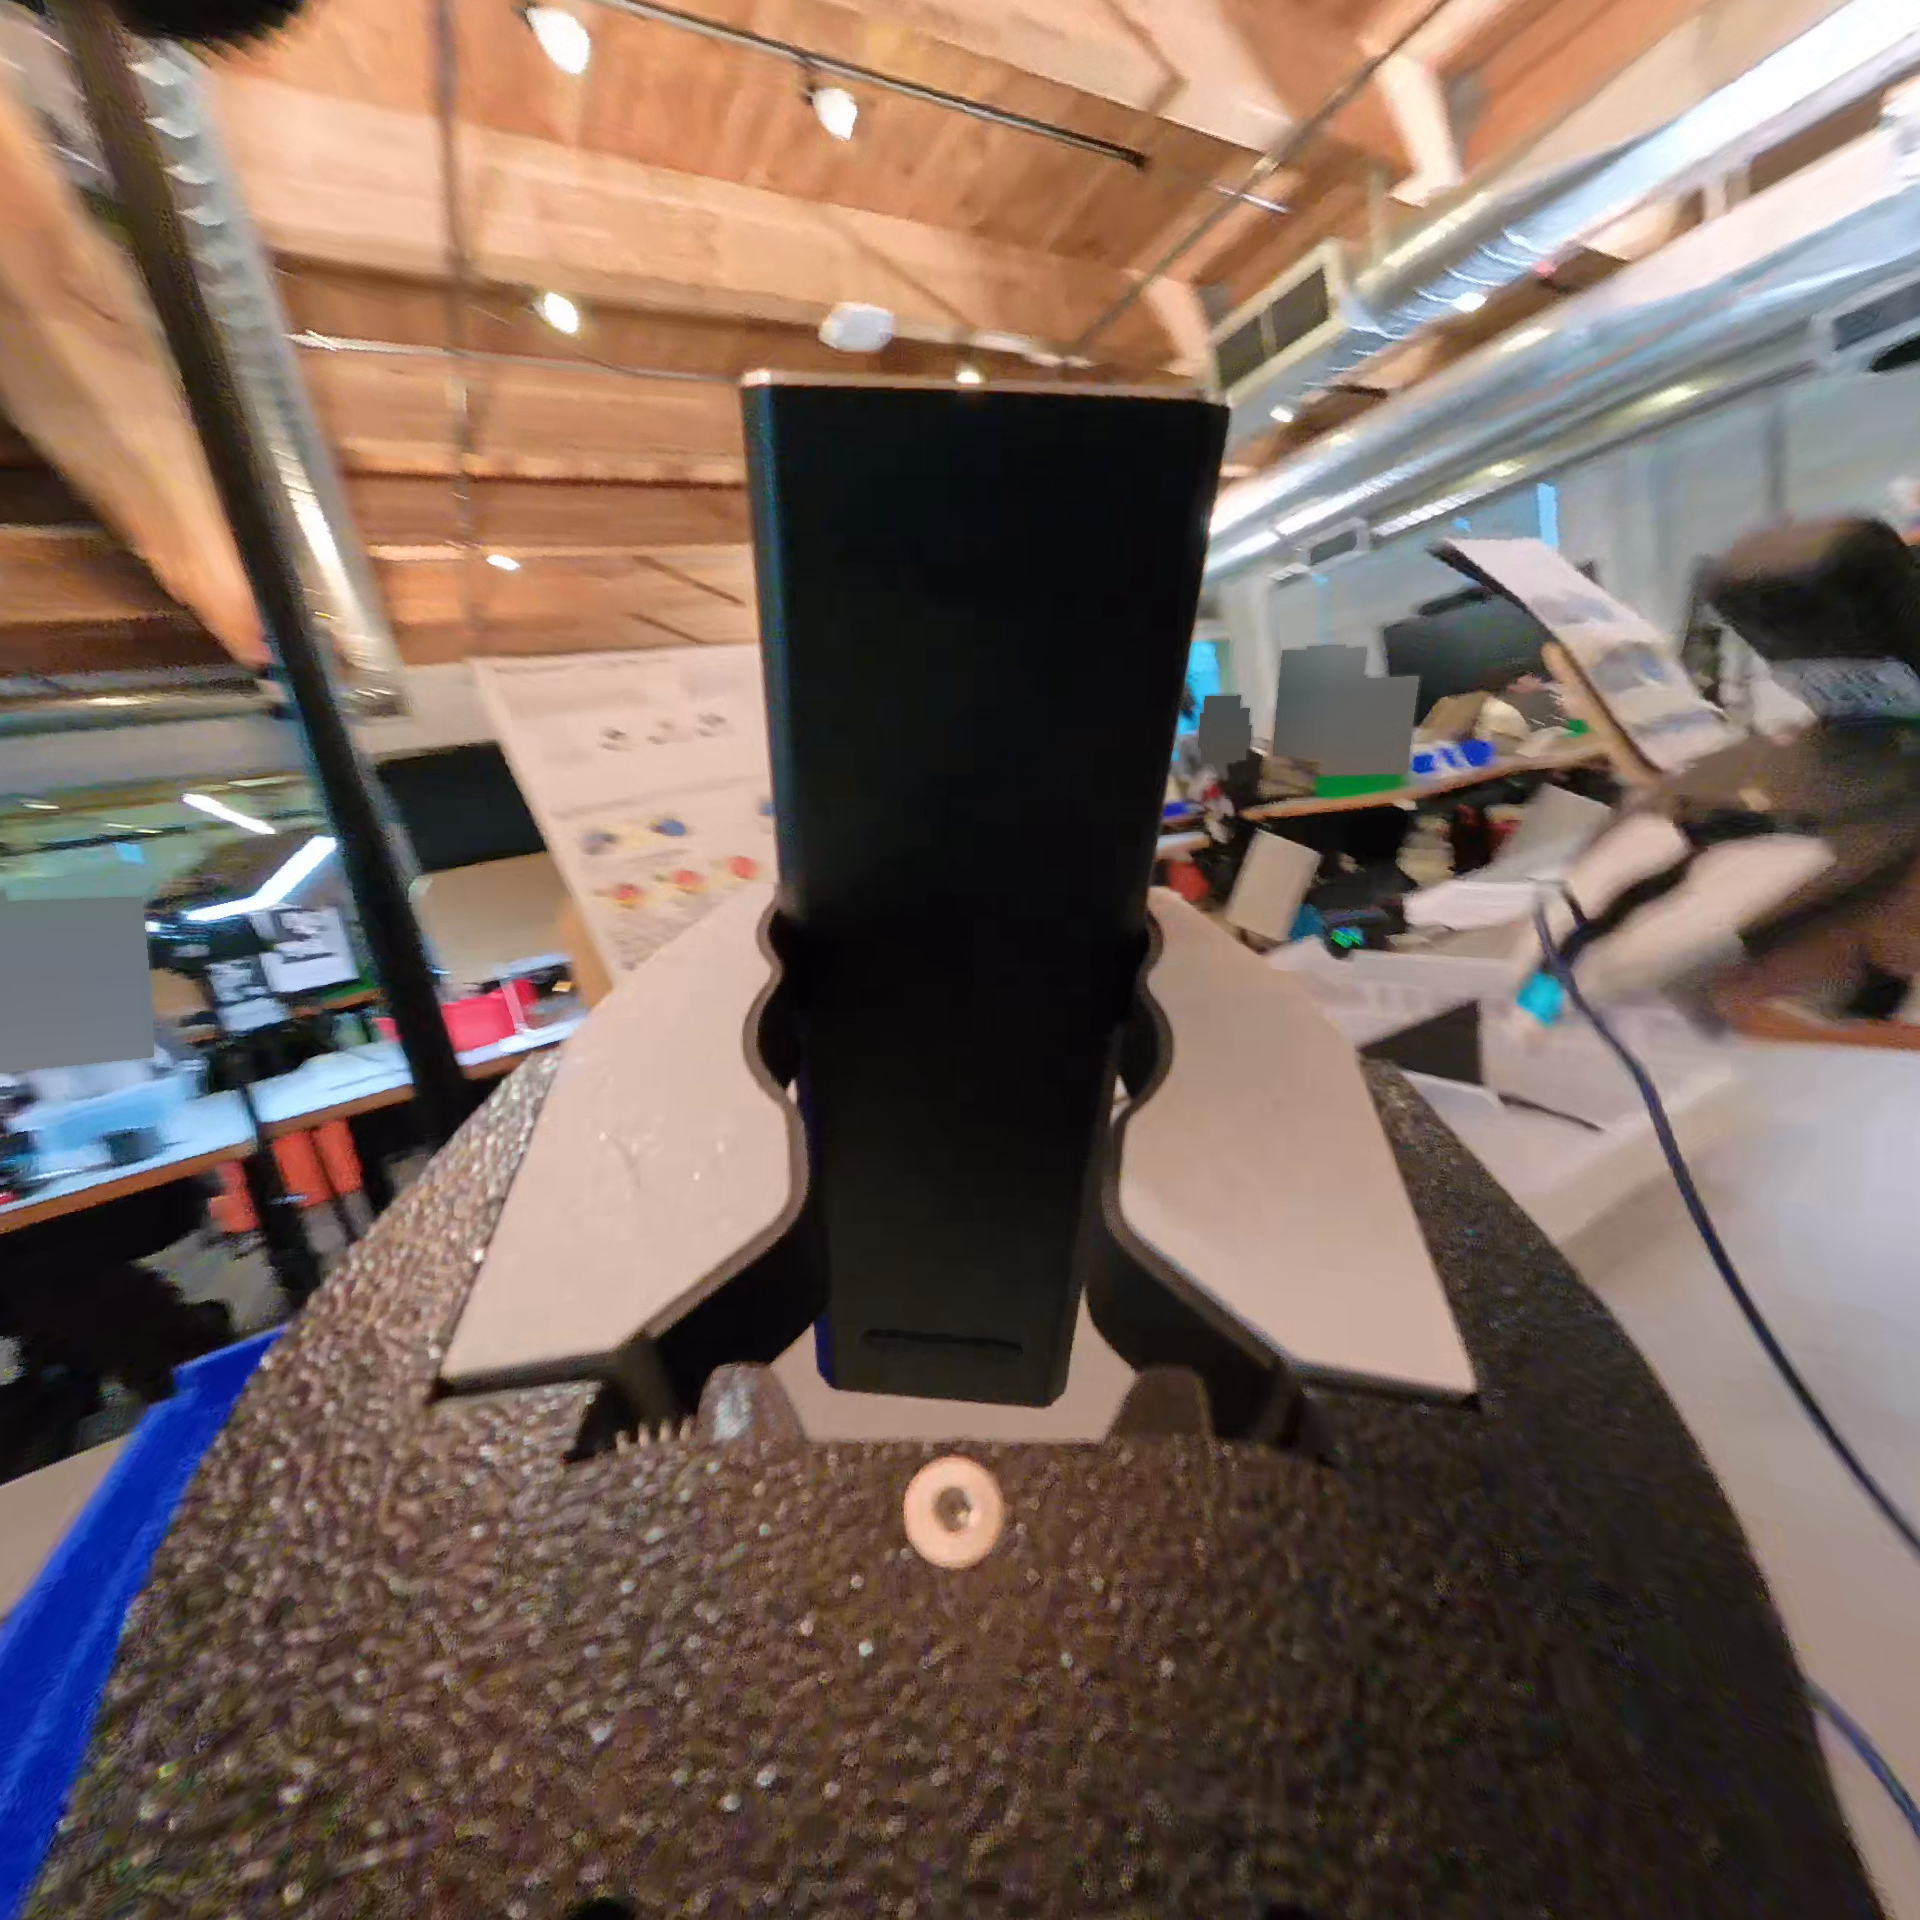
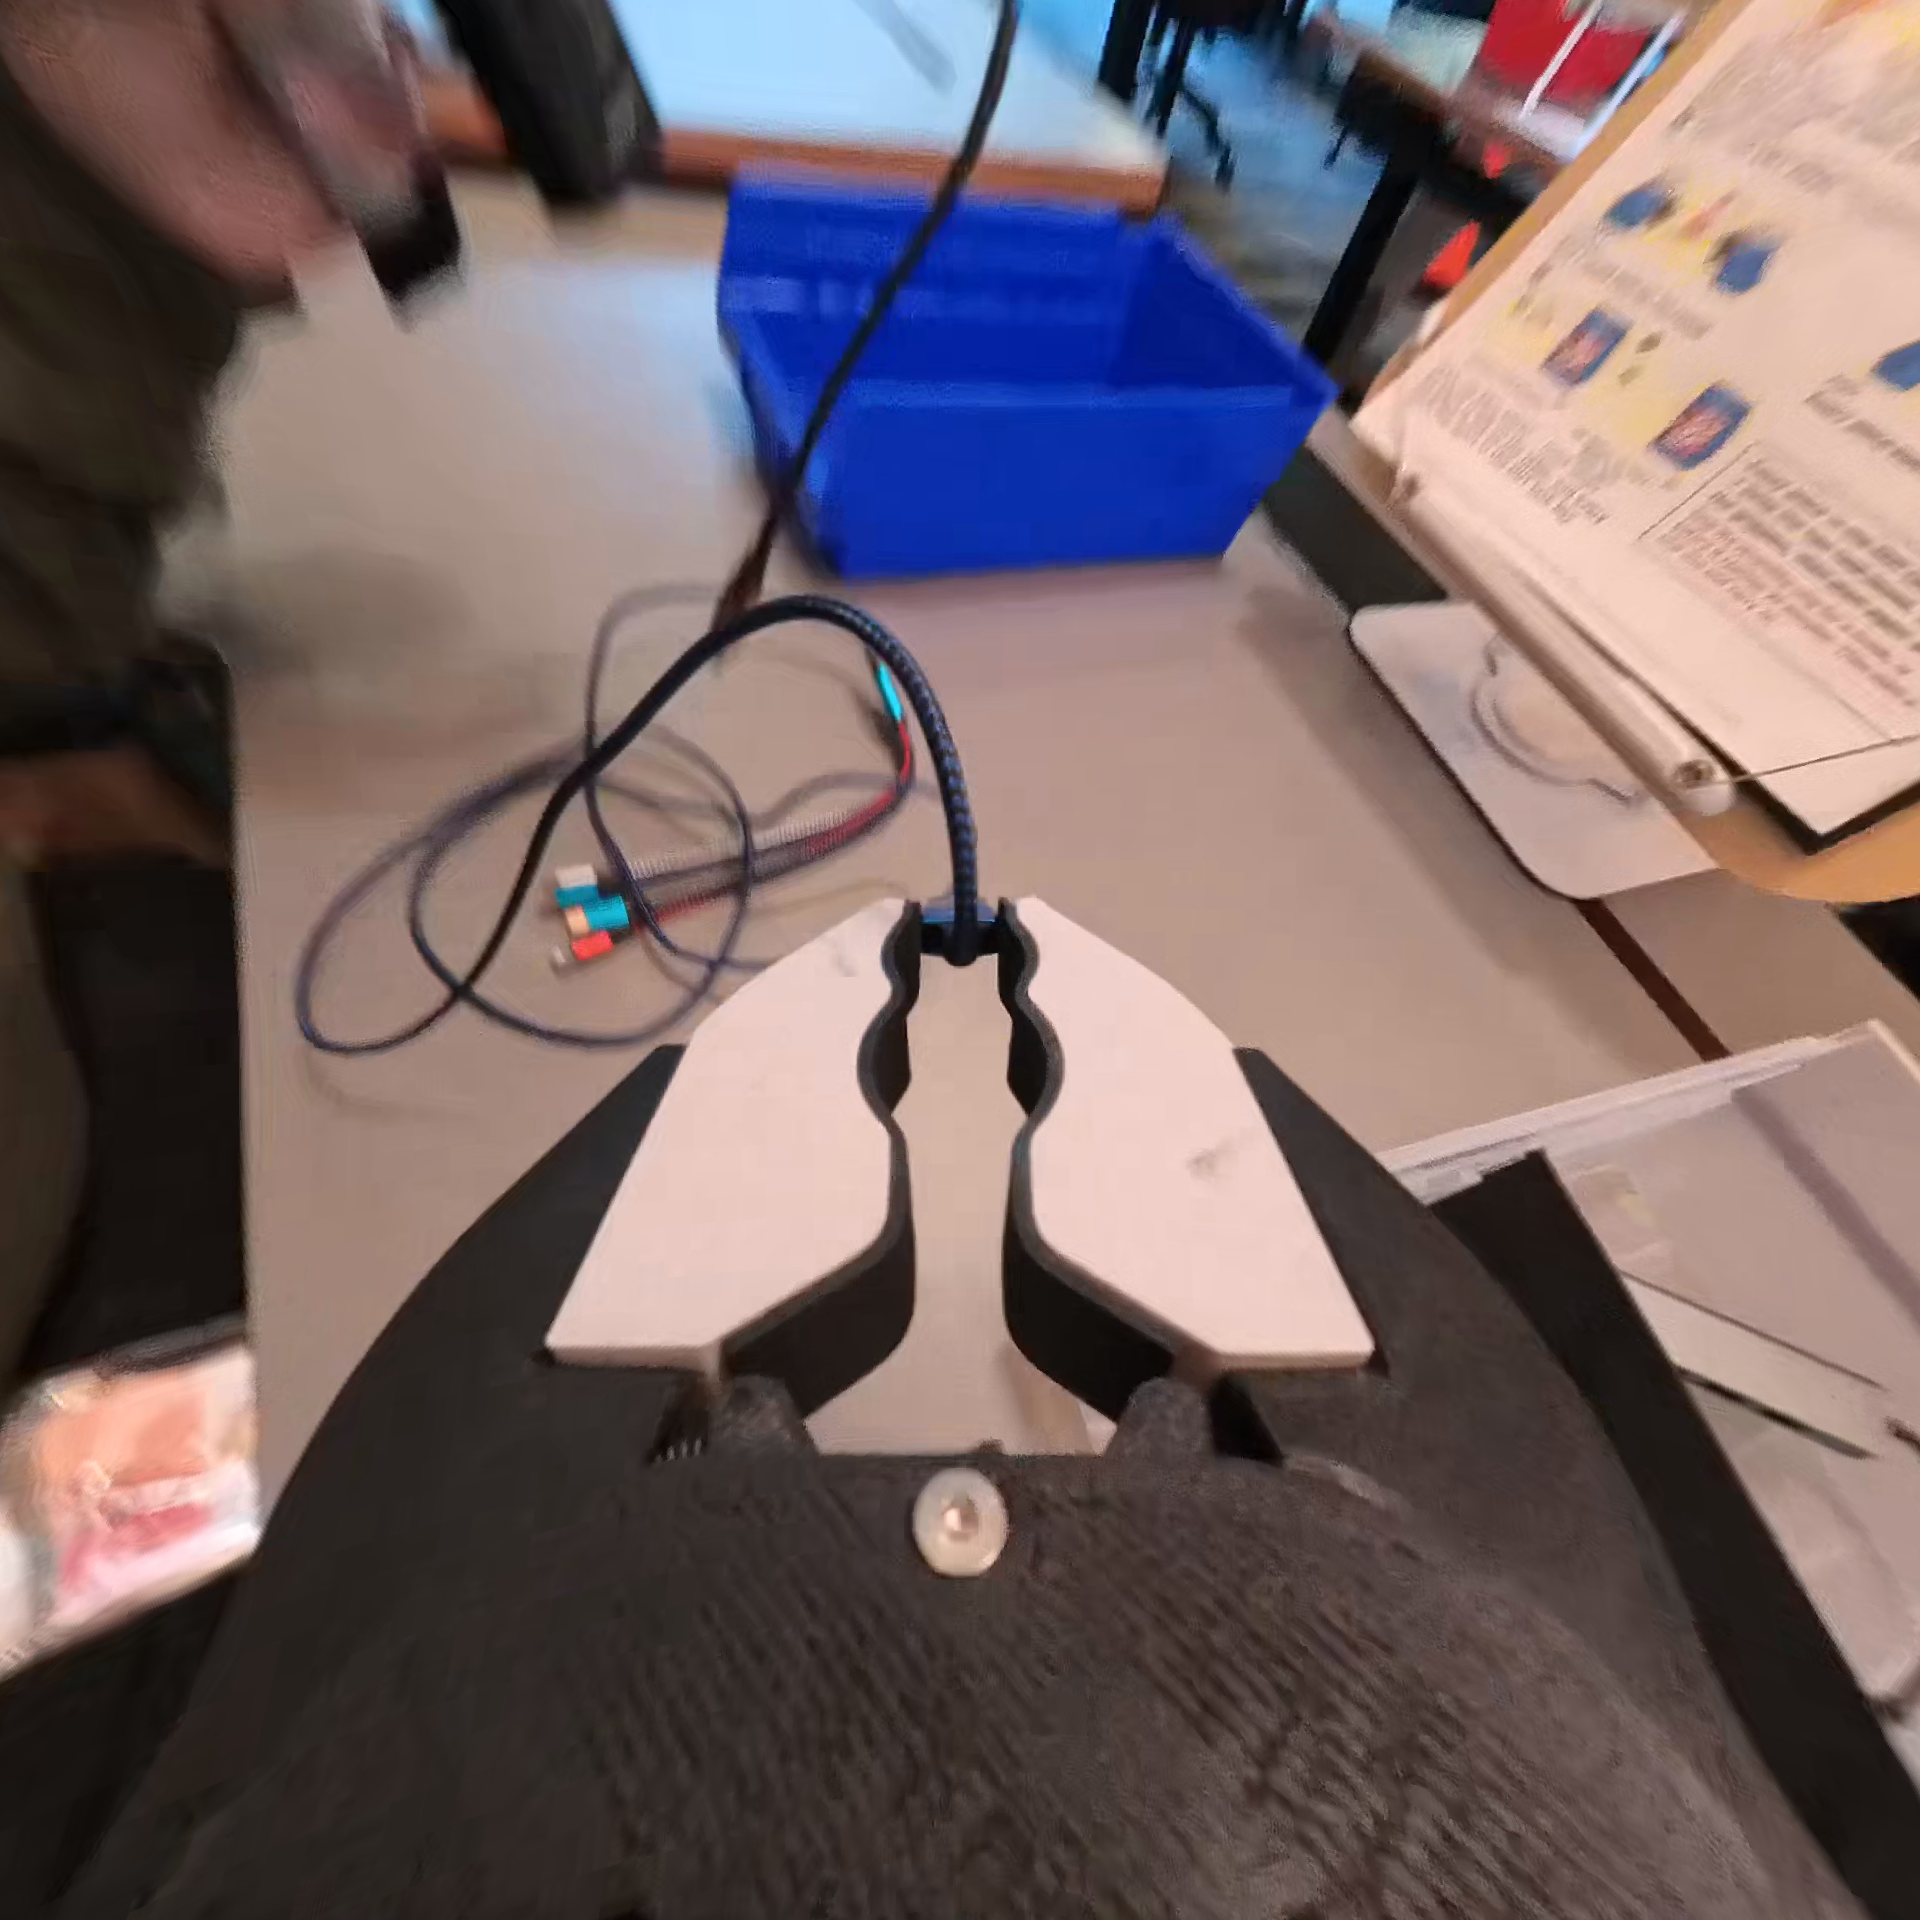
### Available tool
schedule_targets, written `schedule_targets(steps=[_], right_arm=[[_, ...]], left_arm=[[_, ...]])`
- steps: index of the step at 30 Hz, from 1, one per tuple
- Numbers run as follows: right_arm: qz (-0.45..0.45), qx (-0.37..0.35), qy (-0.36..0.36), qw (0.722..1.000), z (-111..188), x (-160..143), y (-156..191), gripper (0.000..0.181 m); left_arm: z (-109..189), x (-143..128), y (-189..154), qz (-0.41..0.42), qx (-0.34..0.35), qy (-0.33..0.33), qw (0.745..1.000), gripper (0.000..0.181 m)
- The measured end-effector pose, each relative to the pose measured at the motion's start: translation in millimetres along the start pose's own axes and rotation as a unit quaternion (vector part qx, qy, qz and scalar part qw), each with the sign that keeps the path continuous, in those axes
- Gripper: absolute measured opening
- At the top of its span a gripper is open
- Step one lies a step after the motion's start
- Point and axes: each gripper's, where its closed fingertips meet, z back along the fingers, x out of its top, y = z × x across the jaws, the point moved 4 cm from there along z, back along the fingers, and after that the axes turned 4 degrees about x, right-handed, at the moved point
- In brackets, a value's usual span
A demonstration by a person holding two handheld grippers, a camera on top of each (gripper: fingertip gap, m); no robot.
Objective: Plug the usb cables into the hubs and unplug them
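Black, hard-cased and slab-sided, the hub [image 1: 982, 831] stands upright in the left gripper [image 1: 961, 997], whose jaws are clamped on its two long sides about midway up. It looks rigid and light; its smooth faces may slip under a sideways push, so the mid-body grip is judged right for taking insertion force. A slot shows on its near end; the far end is hidden, so port positions cannot be told.

The right gripper [image 2: 961, 930] is closed at its tips on the neck of a dark braided cable [image 2: 940, 748], which arches up and away from the fingers. The plug itself is not visible. The braid looks flexible but springy; a hold close behind the connector is judged best, since the cord alone will buckle.

More cables [image 2: 613, 883], with teal, orange and red connector shells, lie tangled on the grey table [image 2: 1195, 748], well in from its right edge. A blue bin [image 2: 1039, 416] sits near the far edge; a display board [image 2: 1683, 416] overhangs the right edge. Open room lies mid-table, between bin and tangle. Snagging on loose loops is the likely risk.
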Motion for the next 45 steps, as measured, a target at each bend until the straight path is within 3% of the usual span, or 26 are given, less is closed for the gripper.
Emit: schedule_targets(steps=[1,7,11,15,20,26,32,38,40,43,45], right_arm=[[0.025,0.002,0.03,0.999,-11,-6,6,0.014],[0.014,0.057,0.071,0.996,-84,-15,39,0.014],[0.111,0.12,0.091,0.982,-112,-5,60,0.014],[0.187,0.221,0.152,0.945,-135,-5,82,0.014],[0.331,0.223,0.232,0.887,-162,-20,79,0.016],[0.407,0.242,0.27,0.838,-177,-32,78,0.048],[0.422,0.294,0.24,0.824,-181,-20,84,0.056],[0.429,0.336,0.316,0.776,-176,-20,76,0.052],[0.416,0.338,0.304,0.788,-168,-8,75,0.06],[0.291,0.399,0.257,0.831,-152,11,87,0.081],[0.243,0.393,0.269,0.845,-148,14,79,0.087]], left_arm=[[4,9,6,0.0,0.02,-0.011,1.0,0.063],[29,55,26,-0.008,0.076,-0.064,0.995,0.059],[36,58,34,-0.016,0.078,-0.05,0.996,0.06],[36,54,37,-0.011,0.069,-0.039,0.997,0.059],[32,48,35,-0.012,0.055,-0.027,0.998,0.059],[32,43,40,0.004,0.049,-0.026,0.998,0.059],[34,39,45,0.016,0.044,-0.024,0.999,0.059],[36,38,50,0.018,0.048,-0.021,0.998,0.059],[38,39,52,0.016,0.054,-0.022,0.998,0.059],[41,40,56,0.027,0.054,-0.027,0.998,0.059],[41,39,58,0.04,0.052,-0.032,0.997,0.059]])
